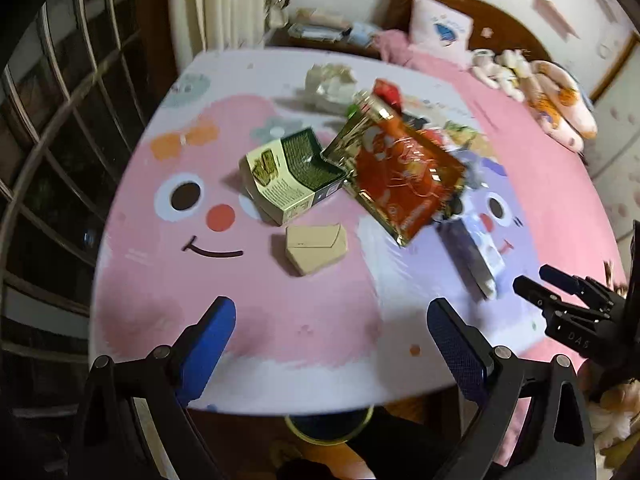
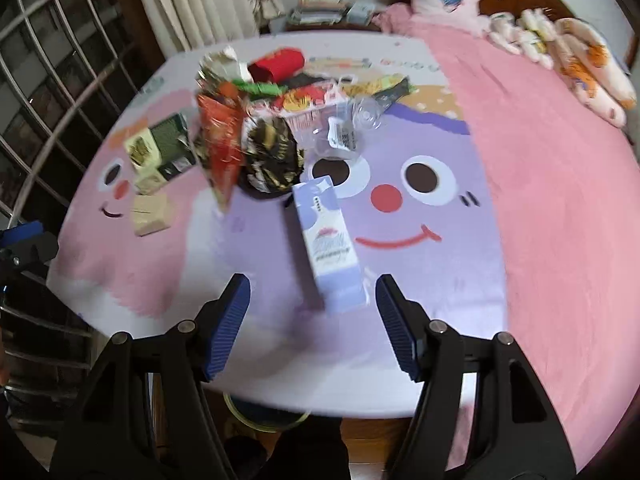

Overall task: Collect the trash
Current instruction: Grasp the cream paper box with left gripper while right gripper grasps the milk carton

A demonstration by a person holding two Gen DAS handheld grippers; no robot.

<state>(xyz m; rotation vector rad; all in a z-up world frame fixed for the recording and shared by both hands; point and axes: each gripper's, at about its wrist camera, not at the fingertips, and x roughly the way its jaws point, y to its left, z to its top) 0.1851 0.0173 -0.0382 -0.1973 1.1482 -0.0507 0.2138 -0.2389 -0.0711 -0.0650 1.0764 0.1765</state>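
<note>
Trash lies on a pink and lilac cartoon sheet (image 1: 304,320) over a bed. In the left wrist view I see a green-and-cream open carton (image 1: 288,174), a small tan box (image 1: 316,248), an upright orange snack bag (image 1: 404,172) and crumpled paper (image 1: 330,82). My left gripper (image 1: 332,344) is open, hanging above the sheet's near edge, short of the tan box. In the right wrist view a lilac carton (image 2: 328,240) lies just ahead of my open right gripper (image 2: 312,316). Behind it stand a dark patterned bag (image 2: 272,156), the orange snack bag (image 2: 220,140), a clear plastic cup (image 2: 340,136) and a red wrapper (image 2: 278,62).
A round bin rim (image 2: 264,416) shows below the sheet's near edge. A window grille (image 1: 60,120) fills the left side. A pillow (image 1: 440,28) and plush toys (image 1: 552,92) lie at the far right by the headboard. The right gripper's body (image 1: 576,312) shows in the left view.
</note>
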